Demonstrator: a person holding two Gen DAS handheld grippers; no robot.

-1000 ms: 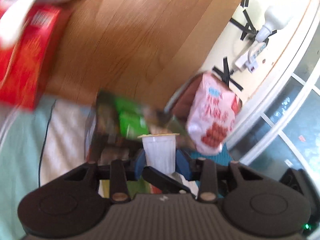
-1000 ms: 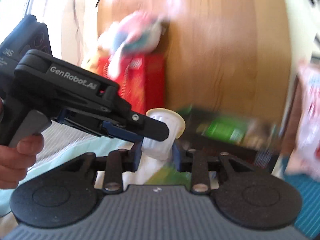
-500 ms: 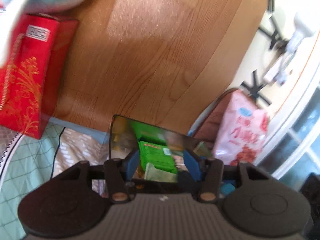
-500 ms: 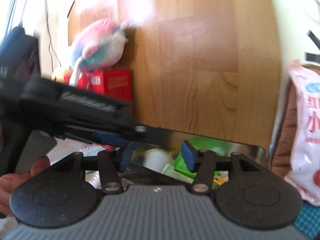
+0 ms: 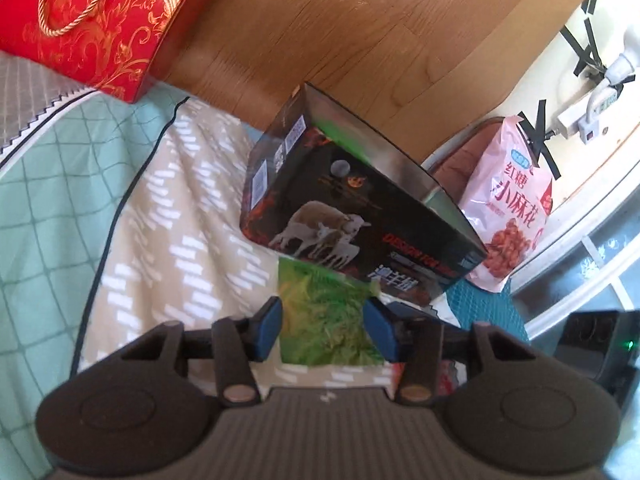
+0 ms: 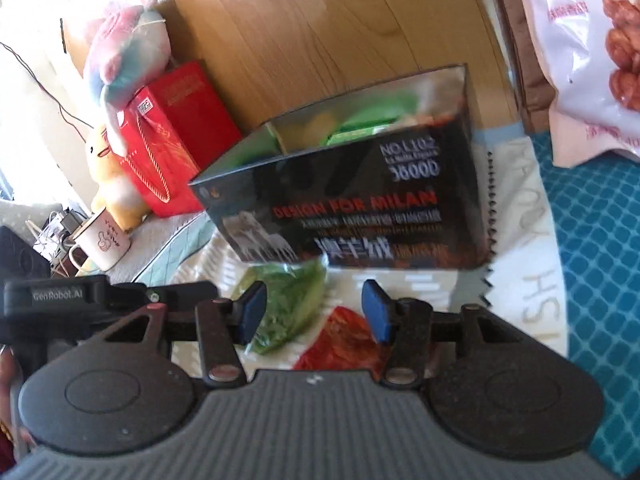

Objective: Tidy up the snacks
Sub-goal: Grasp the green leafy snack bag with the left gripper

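Left gripper (image 5: 322, 330): white cup gone from its jaws, now closing around green packet (image 5: 326, 320), not yet pinched. Black box (image 6: 360, 216) behind holds snacks. Right gripper (image 6: 314, 316): spread, empty, above red packet (image 6: 344, 342). Cup probably boxed; packets next.

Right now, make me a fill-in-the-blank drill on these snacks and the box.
1. The packet between the left gripper's fingers is ___ in colour.
2. The animals pictured on the black box are ___.
3. The red packet lies nearest the ___ gripper.
4. The plush toy sits on top of a red ___.

Missing words: green; sheep; right; bag
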